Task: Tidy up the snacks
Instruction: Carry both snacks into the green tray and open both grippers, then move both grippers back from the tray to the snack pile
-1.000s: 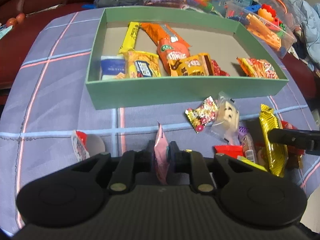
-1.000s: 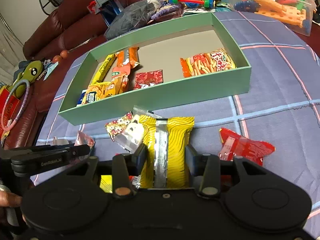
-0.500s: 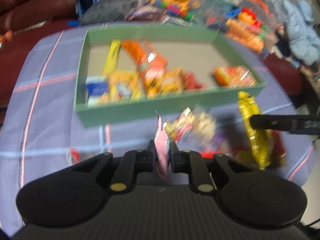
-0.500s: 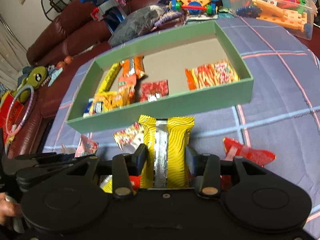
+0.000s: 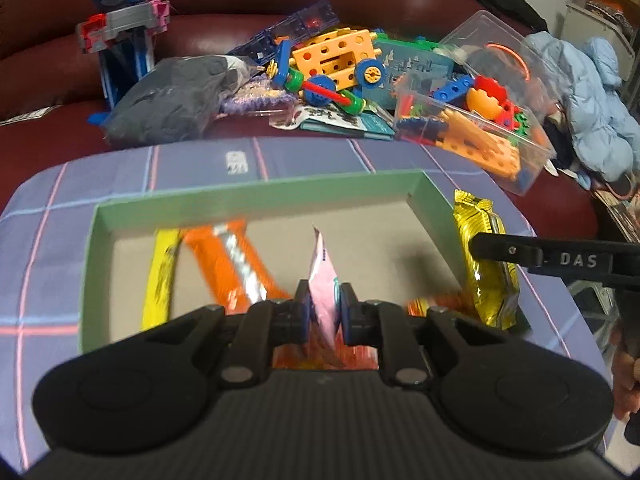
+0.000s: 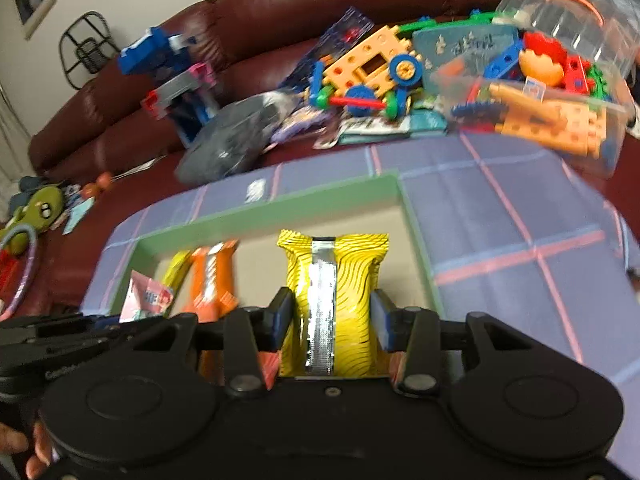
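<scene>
Nearest in the left wrist view, the left tongs (image 5: pixel 323 306) are closed tight on a thin pink snack packet (image 5: pixel 322 280), which stands on edge between the pads and hangs over the inside of the green tray (image 5: pixel 256 196). In the right wrist view the right tongs (image 6: pixel 332 320) are pinched on a yellow snack bag (image 6: pixel 332 280) with black wavy lines and a silver seam down its middle; the bag fills the gap between the fingers and is also held above the tray (image 6: pixel 264 210).

From the left wrist camera the yellow bag (image 5: pixel 486 264) shows side-on at the tray's right wall, with a black finger of the right tongs (image 5: pixel 532 254) across it. From the right wrist camera the pink packet (image 6: pixel 146 298) appears over the tray's left end.

On the tray's cardboard floor lie a long yellow wrapper (image 5: pixel 160 272) near the left wall and an orange wrapper (image 5: pixel 232 264) just beside it, both blurred. The tray rests on a tabletop covered with a purple plaid cloth (image 5: pixel 48 248).

Beyond the cloth, on a dark red leather sofa (image 5: pixel 240 4), sit a grey bundle (image 5: pixel 168 100), an orange toy car with blue wheels (image 5: pixel 332 64), a blue toy tower (image 5: pixel 120 36) and a clear plastic box of building pieces (image 5: pixel 480 120). A pale blue jacket (image 5: pixel 592 108) lies at the far right.
</scene>
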Action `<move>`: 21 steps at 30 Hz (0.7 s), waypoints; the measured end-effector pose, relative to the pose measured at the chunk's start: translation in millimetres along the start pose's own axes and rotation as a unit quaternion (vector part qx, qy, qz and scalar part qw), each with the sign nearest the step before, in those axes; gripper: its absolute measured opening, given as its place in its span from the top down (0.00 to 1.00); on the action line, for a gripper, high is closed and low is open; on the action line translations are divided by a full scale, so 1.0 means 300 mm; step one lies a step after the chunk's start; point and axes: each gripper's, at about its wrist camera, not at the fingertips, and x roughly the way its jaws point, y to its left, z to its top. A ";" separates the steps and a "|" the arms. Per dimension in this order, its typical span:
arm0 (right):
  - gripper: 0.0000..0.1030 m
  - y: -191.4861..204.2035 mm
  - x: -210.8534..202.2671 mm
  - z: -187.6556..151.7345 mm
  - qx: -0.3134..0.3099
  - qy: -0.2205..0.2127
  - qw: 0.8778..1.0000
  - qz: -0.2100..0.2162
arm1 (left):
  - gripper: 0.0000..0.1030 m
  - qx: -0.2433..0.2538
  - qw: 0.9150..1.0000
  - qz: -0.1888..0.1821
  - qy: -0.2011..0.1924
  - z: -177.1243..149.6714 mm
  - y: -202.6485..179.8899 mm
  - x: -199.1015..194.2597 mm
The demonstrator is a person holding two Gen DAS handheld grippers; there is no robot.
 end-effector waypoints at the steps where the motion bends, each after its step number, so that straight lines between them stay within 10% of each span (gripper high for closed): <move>1: 0.60 -0.009 0.031 0.030 -0.004 -0.001 1.000 -0.006 | 0.87 -0.002 1.000 -0.001 0.001 0.024 0.000 0.034; 9: 0.60 -0.066 0.266 0.149 -0.013 -0.001 0.999 -0.030 | 0.86 -0.014 1.000 0.017 0.016 0.133 0.050 0.259; 10: 0.60 -0.073 0.289 0.157 -0.013 -0.002 0.999 -0.029 | 0.80 -0.015 1.000 0.021 0.017 0.140 0.055 0.276; 14: 0.46 -0.082 0.353 0.181 -0.007 -0.005 1.000 -0.015 | 0.03 -0.028 0.998 0.051 0.002 0.141 0.077 0.287; 21: 0.01 -0.078 0.289 0.168 0.002 -0.025 1.000 -0.007 | 0.00 -0.033 0.998 0.055 0.006 0.101 0.072 0.230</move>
